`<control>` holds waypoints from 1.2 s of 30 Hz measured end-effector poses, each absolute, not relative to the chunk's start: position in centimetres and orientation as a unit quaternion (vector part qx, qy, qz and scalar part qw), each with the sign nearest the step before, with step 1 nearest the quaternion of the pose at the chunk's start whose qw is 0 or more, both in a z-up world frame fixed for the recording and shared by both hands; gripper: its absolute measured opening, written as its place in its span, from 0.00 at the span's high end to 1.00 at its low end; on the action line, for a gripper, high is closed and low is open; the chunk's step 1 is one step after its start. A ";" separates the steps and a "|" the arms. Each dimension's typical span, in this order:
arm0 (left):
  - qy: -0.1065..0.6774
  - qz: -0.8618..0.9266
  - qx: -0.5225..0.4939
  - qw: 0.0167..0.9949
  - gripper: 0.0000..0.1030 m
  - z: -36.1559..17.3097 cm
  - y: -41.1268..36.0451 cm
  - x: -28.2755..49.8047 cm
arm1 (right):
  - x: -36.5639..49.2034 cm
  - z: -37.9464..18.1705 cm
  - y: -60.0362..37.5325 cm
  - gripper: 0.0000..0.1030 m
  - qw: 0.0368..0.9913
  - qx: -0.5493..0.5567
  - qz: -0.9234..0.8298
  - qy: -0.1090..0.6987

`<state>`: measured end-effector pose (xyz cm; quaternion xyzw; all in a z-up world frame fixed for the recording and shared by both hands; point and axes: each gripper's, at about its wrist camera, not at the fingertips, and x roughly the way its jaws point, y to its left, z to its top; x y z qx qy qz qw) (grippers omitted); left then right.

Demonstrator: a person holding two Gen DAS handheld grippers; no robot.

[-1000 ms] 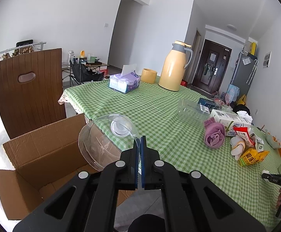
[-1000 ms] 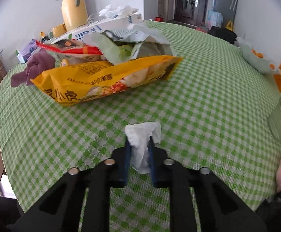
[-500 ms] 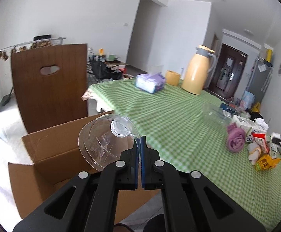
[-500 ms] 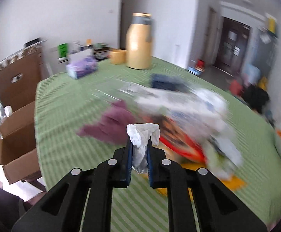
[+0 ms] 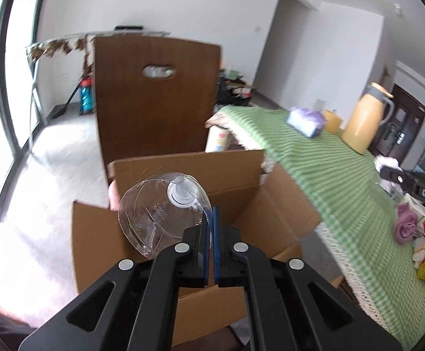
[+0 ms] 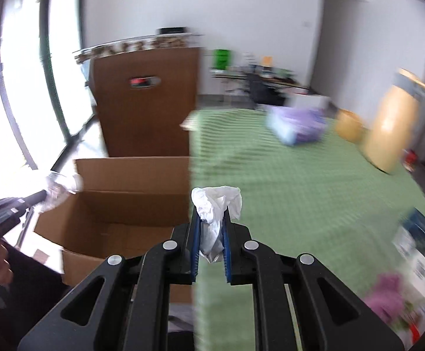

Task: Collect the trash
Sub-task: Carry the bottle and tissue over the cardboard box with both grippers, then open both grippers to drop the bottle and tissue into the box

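The worktop (image 6: pixel 314 175), under a green checked cloth, stretches ahead and to the right of the right claw (image 6: pixel 211 228). An open cardboard box (image 5: pixel 159 175) stands on the floor against the worktop's edge, directly ahead of and below the left claw (image 5: pixel 212 228), and ahead-left of the right claw. A brown chair back (image 5: pixel 154 111) rises beyond the box. The left claw is clenched on the rim of a clear plastic dome lid (image 5: pixel 159 210), which is held over the box opening. The right claw grips a crumpled white tissue (image 6: pixel 215 204) at the worktop's edge, just right of the box.
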<state>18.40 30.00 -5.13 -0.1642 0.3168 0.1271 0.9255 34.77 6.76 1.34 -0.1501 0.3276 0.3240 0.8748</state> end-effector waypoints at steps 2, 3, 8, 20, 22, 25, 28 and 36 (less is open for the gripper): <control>0.328 0.140 -0.169 0.919 1.00 -5.6 30.9 18.2 | 35.0 0.5 10.1 0.87 0.857 -0.158 0.358 0.334; 0.337 0.147 -0.173 0.914 1.00 -5.9 31.4 18.2 | 35.2 -0.1 12.0 0.87 0.845 -0.162 0.379 0.341; 0.390 0.148 -0.188 0.889 1.00 -7.7 33.0 19.0 | 35.7 -2.9 17.4 0.87 0.802 -0.178 0.430 0.376; 0.520 0.121 -0.256 0.806 0.99 -14.6 34.8 23.7 | 36.2 -14.0 26.4 0.87 0.695 -0.279 0.445 0.490; 0.526 0.113 -0.262 0.801 0.93 -15.4 34.9 24.1 | 36.3 -14.8 26.8 0.87 0.693 -0.280 0.443 0.495; 0.530 0.108 -0.289 0.790 0.59 -16.0 35.6 24.3 | 36.3 -15.6 27.0 0.87 0.689 -0.276 0.443 0.502; 0.530 0.107 -0.297 0.787 0.58 -16.0 36.3 24.3 | 35.9 -16.2 26.8 0.87 0.684 -0.274 0.446 0.508; 0.498 0.152 -0.310 0.796 0.55 -13.9 39.7 22.2 | 35.6 -19.6 27.9 0.68 0.655 -0.291 0.450 0.532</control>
